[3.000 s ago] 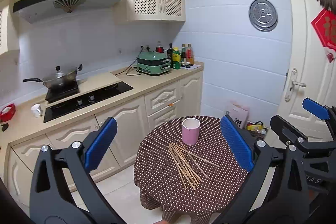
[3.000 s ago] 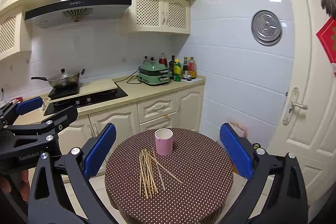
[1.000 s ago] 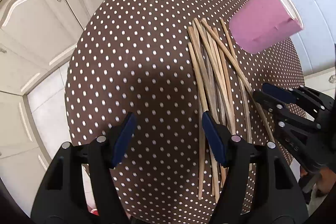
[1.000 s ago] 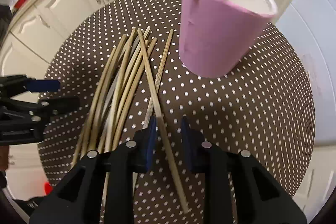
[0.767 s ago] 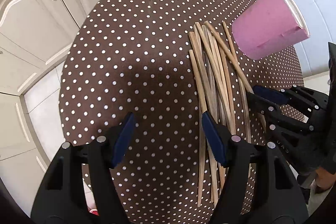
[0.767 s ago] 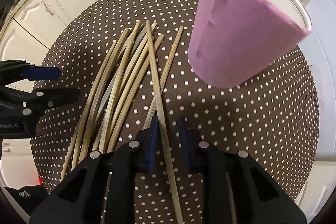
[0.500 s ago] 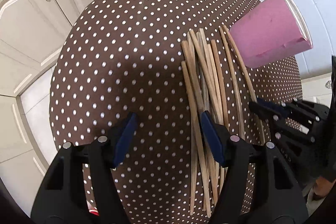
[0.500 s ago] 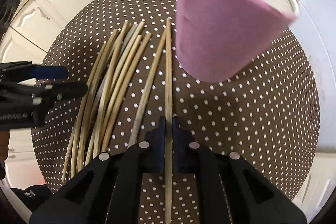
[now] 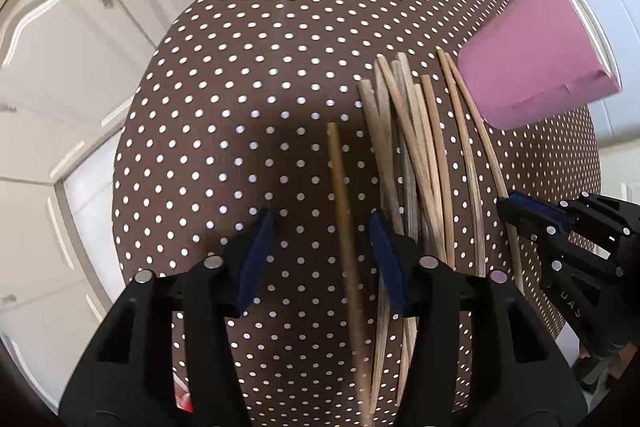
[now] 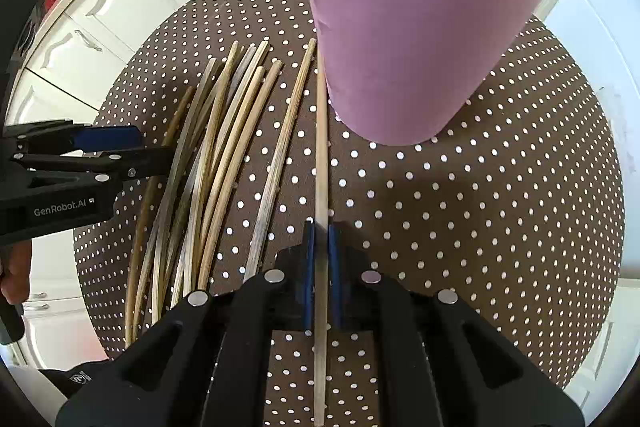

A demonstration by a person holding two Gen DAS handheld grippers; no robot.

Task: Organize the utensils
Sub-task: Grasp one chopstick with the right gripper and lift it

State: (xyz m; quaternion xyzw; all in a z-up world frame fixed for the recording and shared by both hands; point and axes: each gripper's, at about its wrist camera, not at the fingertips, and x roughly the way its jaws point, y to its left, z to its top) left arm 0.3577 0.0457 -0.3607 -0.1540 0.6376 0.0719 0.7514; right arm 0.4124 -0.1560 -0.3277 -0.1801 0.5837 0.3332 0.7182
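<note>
Chopstick (image 10: 321,163) lengthwise toward cup (image 10: 412,39), pinched in right tongs (image 10: 321,231); left tongs (image 9: 320,223) wide.

Bright, even daylight fills both fisheye views. Soft dark shadows pool on the round brown polka-dotted bench (image 9: 240,75) just ahead of each pair of tongs. Edges bow strongly, with black vignette corners. In the left view a single brown wooden chopstick (image 9: 344,211) smears with motion blur toward 6 o'clock; elsewhere detail stays sharp.
</note>
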